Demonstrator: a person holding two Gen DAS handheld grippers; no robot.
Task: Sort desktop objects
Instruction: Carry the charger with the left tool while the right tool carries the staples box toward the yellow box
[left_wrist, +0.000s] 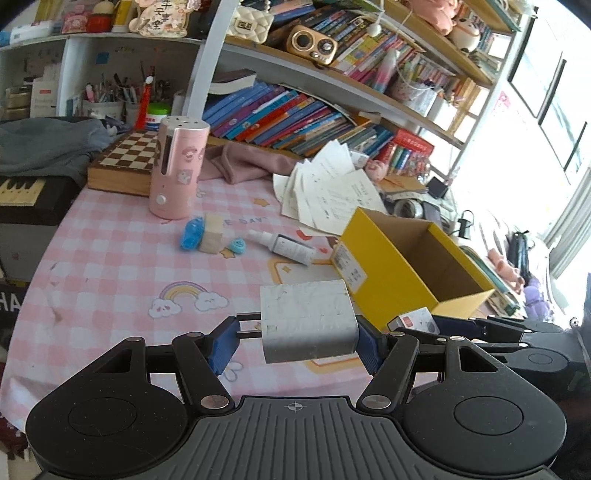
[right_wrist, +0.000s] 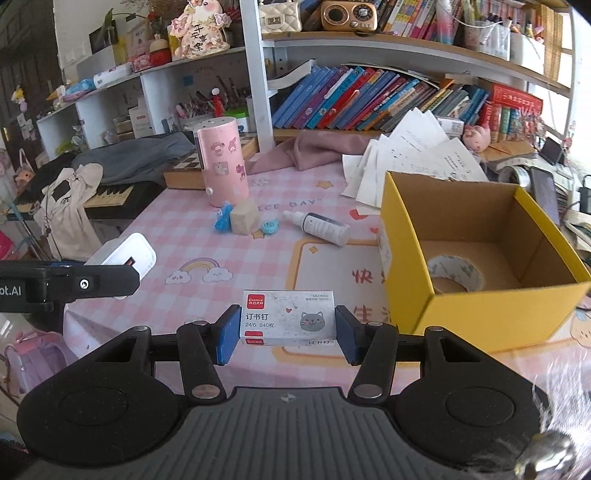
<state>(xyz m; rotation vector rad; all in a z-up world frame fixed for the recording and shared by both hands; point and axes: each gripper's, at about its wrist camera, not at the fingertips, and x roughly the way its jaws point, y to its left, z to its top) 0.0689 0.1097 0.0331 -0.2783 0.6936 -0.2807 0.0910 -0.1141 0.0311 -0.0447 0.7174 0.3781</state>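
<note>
My left gripper (left_wrist: 297, 341) is shut on a white charger plug (left_wrist: 308, 321), held above the pink checked desk mat, left of the open yellow box (left_wrist: 402, 277). My right gripper (right_wrist: 286, 332) is shut on a small staples box (right_wrist: 290, 316) with a cat picture, held left of the yellow box (right_wrist: 417, 295). A tape roll (right_wrist: 455, 272) lies inside the box. A white dropper bottle (right_wrist: 320, 227), a beige block (right_wrist: 243, 218) and small blue items (right_wrist: 222, 219) lie on the mat. The charger shows in the right wrist view (right_wrist: 123, 256).
A pink cylinder (right_wrist: 222, 166) stands by a chessboard box (left_wrist: 123, 164). Loose papers (left_wrist: 328, 184) and pink cloth (right_wrist: 314, 149) lie behind. Bookshelves (right_wrist: 369, 96) line the back. A keyboard (right_wrist: 107, 195) sits at the left desk edge.
</note>
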